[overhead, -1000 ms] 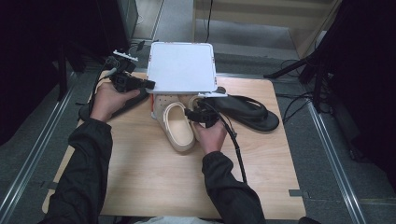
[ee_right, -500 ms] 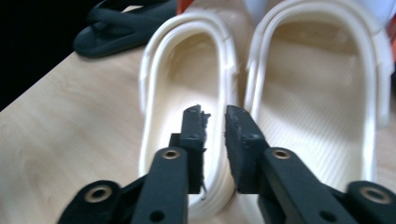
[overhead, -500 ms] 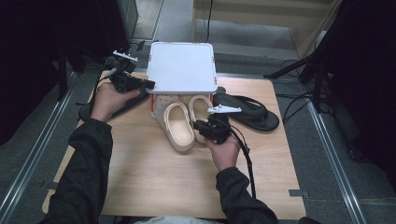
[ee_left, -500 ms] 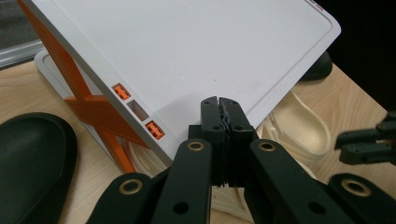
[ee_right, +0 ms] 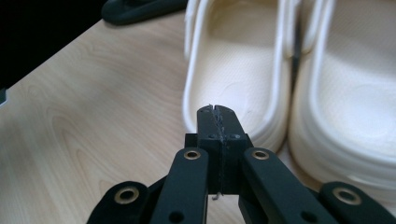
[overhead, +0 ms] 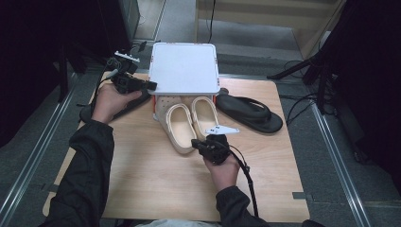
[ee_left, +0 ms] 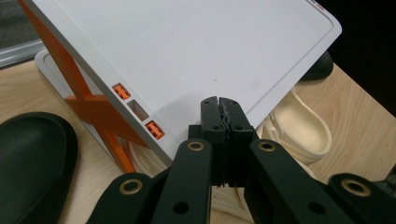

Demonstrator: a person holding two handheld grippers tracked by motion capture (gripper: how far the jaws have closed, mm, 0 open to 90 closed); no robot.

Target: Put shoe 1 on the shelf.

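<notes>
Item: pair of cream clogs (overhead: 189,120), laid side by side at mid-table on a wooden table (overhead: 142,189), toes tucked under the raised white lid (overhead: 185,66) of a white box with orange braces (ee_left: 91,109). In the right gripper view the heel of one clog (ee_right: 233,79) is seen directly ahead of the jaws, the other (ee_right: 355,93) touching it alongside.

Item: right gripper (overhead: 208,145), held by the right hand (overhead: 224,168) just behind the clogs' heels. Its jaws have just been closing and are now pressed together, nothing between them; in the right gripper view (ee_right: 217,112) the pads are seen to meet tip to tip, just short of the heel.

Item: left gripper (overhead: 142,86), held by the left hand (overhead: 109,99) at the box's left edge. Its jaws are pressed together (ee_left: 220,105) against the lid's edge; whether the lid's rim is actually pinched between them cannot be told, as the tips overlap the white panel.

Item: black flip-flop (overhead: 250,112), lying to the right of the clogs, near but apart. A second black sandal (ee_left: 30,158) is seen beside the box in the left gripper view, possibly its mate.
</notes>
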